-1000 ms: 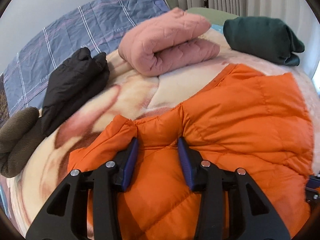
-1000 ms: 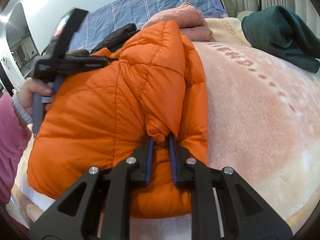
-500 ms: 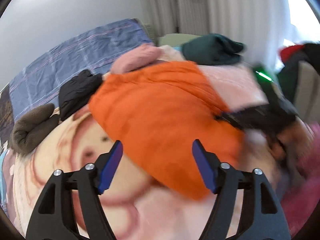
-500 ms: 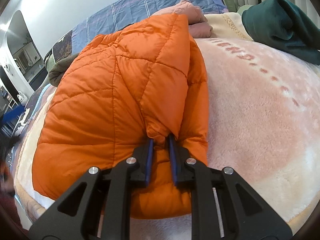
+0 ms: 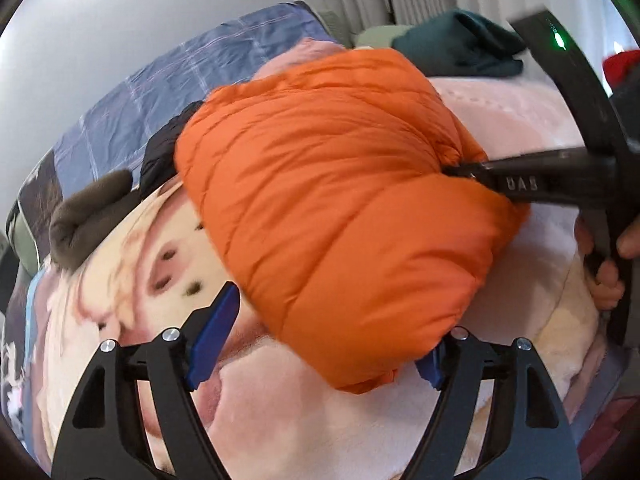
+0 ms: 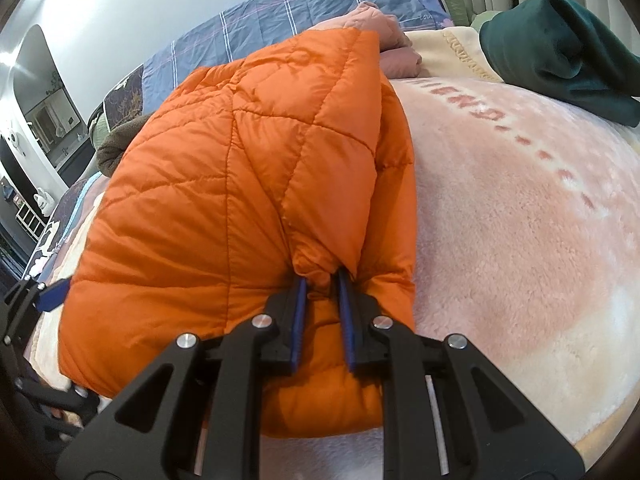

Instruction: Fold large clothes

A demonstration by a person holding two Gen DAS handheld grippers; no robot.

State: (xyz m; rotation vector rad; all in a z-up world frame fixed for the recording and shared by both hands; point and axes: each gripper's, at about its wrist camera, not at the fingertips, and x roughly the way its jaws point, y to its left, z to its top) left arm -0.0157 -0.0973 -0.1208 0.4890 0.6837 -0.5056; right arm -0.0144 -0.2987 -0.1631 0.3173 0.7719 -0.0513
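An orange quilted puffer jacket (image 5: pixel 340 200) lies folded into a thick bundle on the pink plush blanket (image 6: pixel 520 220). My left gripper (image 5: pixel 320 332) is open, its blue pads straddling the jacket's near corner without clamping it. My right gripper (image 6: pixel 322 292) is shut on a fold of the orange jacket (image 6: pixel 240 184) at its near edge. In the left wrist view the right gripper (image 5: pixel 460 170) reaches in from the right and bites into the jacket's side. The left gripper (image 6: pixel 44 300) shows at the left edge of the right wrist view.
A folded dark green garment (image 6: pixel 560 52) lies at the back right. A rolled pink quilted garment (image 6: pixel 388 40) sits behind the jacket. A black garment (image 5: pixel 164 152) and a brown fleece (image 5: pixel 88 216) lie at the left. A blue plaid sheet (image 5: pixel 180 92) covers the back.
My left gripper let go of the jacket, opened wide and pulled back to the jacket's near corner. The right gripper has kept its grip and barely moved.
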